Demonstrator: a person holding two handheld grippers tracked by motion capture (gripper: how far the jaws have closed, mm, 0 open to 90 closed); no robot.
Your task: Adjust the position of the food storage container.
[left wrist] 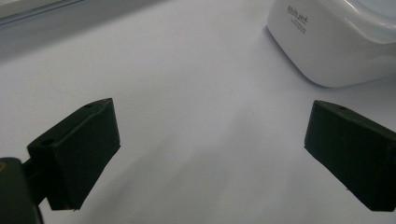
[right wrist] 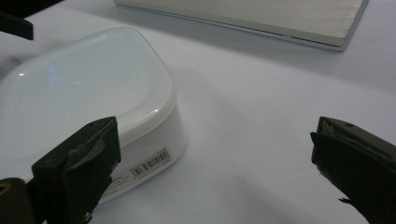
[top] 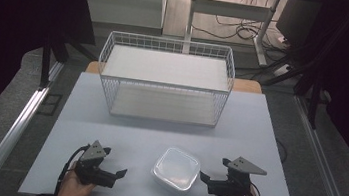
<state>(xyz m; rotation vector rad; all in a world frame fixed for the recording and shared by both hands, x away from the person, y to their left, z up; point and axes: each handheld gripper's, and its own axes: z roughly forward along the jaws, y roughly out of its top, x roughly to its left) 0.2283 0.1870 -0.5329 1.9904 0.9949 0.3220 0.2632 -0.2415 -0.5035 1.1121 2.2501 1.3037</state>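
One white lidded container (top: 176, 170) sits near the front edge of the desk (top: 90, 108), at about six o'clock from the wire basket (top: 164, 79), and it lies between the two grippers. The left gripper (top: 120, 173) rests at the container's nine o'clock, a little apart from it, with its fingers (left wrist: 79, 154) spread wide on nothing. The right gripper (top: 204, 178) sits at three o'clock, just beside the container's wall, its fingers (right wrist: 79, 163) also wide apart and empty. To my eye this is the approach step: nothing is gripped yet, and the container's lid is on. The next move probably calls for closing in from both sides, squarely against the walls, so the smooth box does not slide. Count: one container, one two-shelf wire basket at the far side, two grippers.
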